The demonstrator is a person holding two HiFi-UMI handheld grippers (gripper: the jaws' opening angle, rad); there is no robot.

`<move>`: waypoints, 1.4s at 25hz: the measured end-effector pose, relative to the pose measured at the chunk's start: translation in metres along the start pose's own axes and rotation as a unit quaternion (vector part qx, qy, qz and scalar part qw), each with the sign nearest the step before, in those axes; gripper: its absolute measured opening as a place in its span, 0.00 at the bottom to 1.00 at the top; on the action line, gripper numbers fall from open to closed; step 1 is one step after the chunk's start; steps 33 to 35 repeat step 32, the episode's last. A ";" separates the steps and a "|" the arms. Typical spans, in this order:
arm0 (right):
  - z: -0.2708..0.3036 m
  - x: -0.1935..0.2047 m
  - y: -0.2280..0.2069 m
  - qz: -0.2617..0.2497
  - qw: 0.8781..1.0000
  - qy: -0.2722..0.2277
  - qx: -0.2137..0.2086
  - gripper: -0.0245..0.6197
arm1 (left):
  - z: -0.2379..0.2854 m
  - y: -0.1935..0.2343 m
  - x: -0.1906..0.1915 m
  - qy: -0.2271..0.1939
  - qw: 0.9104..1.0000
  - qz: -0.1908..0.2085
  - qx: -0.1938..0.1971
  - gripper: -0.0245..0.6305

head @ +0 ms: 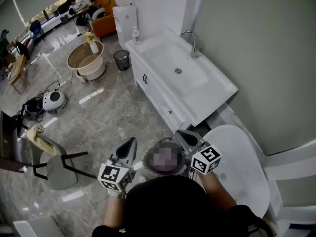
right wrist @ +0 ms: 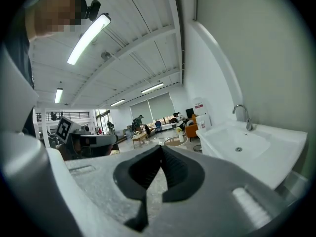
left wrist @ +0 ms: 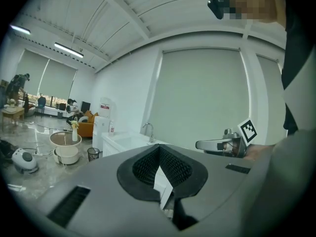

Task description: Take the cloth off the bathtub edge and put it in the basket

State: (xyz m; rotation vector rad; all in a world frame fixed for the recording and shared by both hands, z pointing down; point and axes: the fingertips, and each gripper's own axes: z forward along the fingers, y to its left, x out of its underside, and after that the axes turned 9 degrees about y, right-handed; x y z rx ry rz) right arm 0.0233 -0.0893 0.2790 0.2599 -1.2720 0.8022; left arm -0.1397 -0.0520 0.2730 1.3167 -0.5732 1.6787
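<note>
We cannot make out the cloth in any view. The white bathtub (head: 244,177) lies low at our right, its near edge partly hidden behind our arm. Our right gripper (head: 186,136) hangs just beside that edge, fingers clenched together on nothing. Our left gripper (head: 129,144) hangs over the marble floor (head: 113,112), fingers likewise clenched and empty. Past the tub stands the sink counter (head: 212,100) with its tap (head: 190,43). A dark bin (head: 121,59) sits near its far end.
</note>
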 end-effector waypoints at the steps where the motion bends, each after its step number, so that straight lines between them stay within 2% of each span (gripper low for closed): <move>1: 0.000 0.000 0.000 0.001 1.000 -0.002 0.000 0.03 | -0.001 0.001 -0.001 -0.001 1.000 0.000 -0.001 0.05; 35: 0.007 0.010 0.007 0.003 1.000 0.012 0.002 0.03 | -0.015 0.011 0.013 0.008 1.000 -0.010 -0.020 0.05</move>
